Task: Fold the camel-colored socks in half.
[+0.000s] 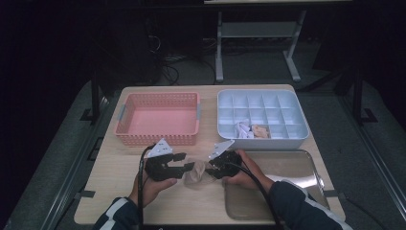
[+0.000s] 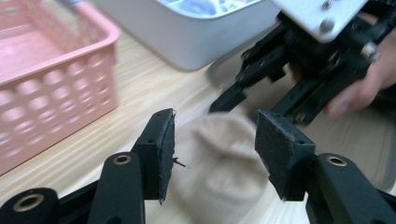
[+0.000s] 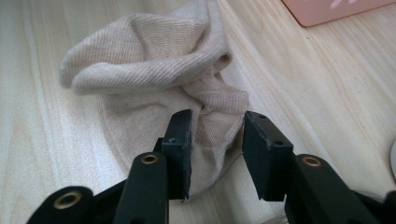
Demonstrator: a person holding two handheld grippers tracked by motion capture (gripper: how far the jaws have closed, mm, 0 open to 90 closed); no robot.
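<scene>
Beige sock, bunched on the wooden table between both grippers, looks light, soft and floppy; a fold or the ribbed cuff gives the best hold. Left gripper stands apart around it; right gripper straddles a fold, pads not pressing.

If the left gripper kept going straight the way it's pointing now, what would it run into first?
Most likely the beige sock, which lies on the table between the open jaws of the left gripper. Just beyond it comes the right gripper, pointing back at it from the far side; how far apart they are is hard to judge.
</scene>
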